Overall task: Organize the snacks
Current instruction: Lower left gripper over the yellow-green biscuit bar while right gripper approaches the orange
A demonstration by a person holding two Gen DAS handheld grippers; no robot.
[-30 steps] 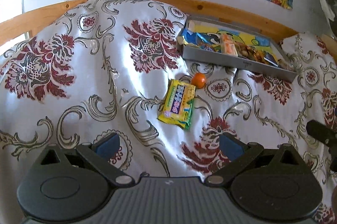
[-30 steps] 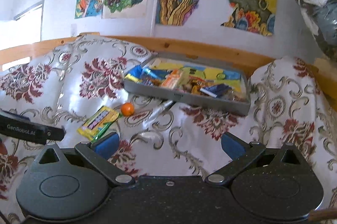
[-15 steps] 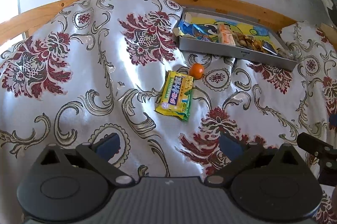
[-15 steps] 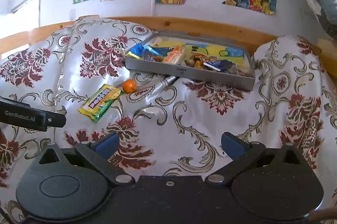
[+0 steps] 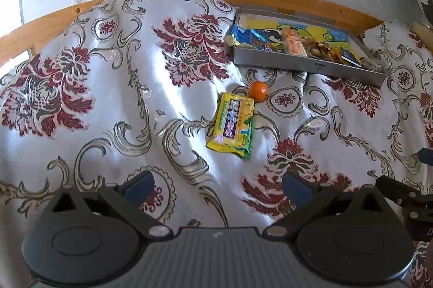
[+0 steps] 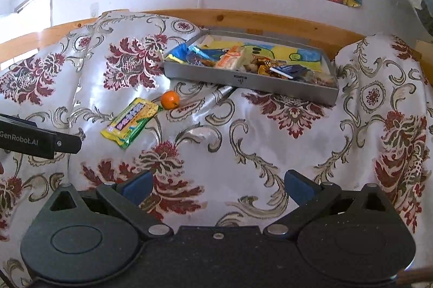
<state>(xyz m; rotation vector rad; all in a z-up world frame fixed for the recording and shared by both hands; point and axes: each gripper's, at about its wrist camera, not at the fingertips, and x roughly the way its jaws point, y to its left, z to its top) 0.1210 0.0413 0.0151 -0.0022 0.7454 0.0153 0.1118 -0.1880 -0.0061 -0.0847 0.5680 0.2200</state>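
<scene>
A yellow snack packet (image 5: 233, 124) lies flat on the flowered cloth (image 5: 108, 104), its long axis running away from the left gripper (image 5: 217, 183) and leaning slightly right, a small orange (image 5: 258, 91) just beside its far end. Beyond both sits the grey tray (image 5: 305, 66), already loaded with wrapped snacks. The left gripper, its fingers spread apart and empty, hovers almost in line with the packet, which lies just ahead. The right gripper (image 6: 216, 186), likewise spread and empty, sees the packet (image 6: 132, 121) ahead and well to its left, lying diagonally. The left looks the nearer; closing across the packet's short width seems the likely grasp.
</scene>
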